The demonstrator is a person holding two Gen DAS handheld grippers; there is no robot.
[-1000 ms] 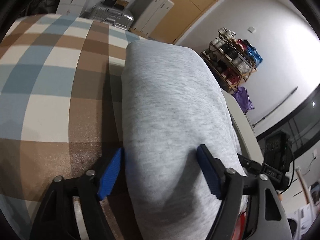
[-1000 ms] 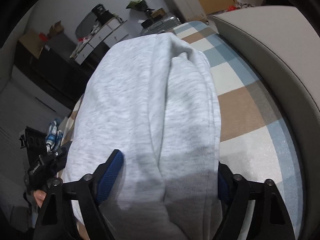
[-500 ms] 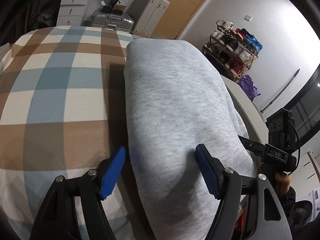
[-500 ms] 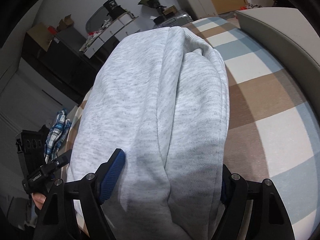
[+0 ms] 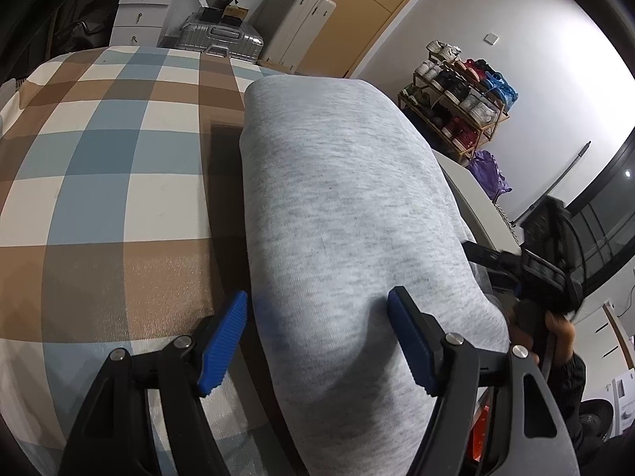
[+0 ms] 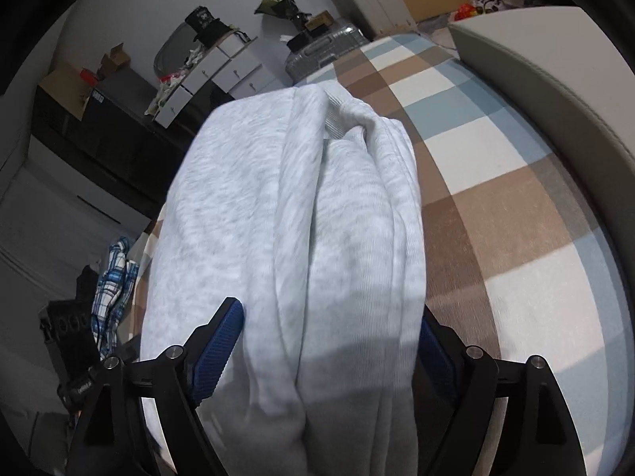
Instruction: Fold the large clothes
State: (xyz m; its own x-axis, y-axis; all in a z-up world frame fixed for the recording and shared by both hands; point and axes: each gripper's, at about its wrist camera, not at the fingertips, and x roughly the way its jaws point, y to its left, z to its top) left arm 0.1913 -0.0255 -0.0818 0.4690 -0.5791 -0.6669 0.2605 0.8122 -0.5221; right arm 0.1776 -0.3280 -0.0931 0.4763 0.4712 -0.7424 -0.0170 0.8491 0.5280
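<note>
Two grippers are seen at the near end of one folded grey garment. On the left gripper, the jaws are spread wide, with the grey fabric bulging up between the blue pads; whether the pads press the cloth or merely flank it cannot be told. On the right gripper, the jaws are likewise set wide, and a thick bundle of folded layers is bracketed between them, the left pad lying against the fabric and the right pad being mostly hidden behind the cloth; a firm grip cannot be confirmed.

The garment is laid lengthwise away from both cameras as a long, rounded bundle, with several stacked folds and a ribbed cuff visible at its far end in the right wrist view. It is carried on a bed covered by a checked sheet of brown, blue and cream squares, with a padded pale edge along one side.

Further out, a silver suitcase, white drawers, a shoe rack and a checked blue shirt are seen around the room.
</note>
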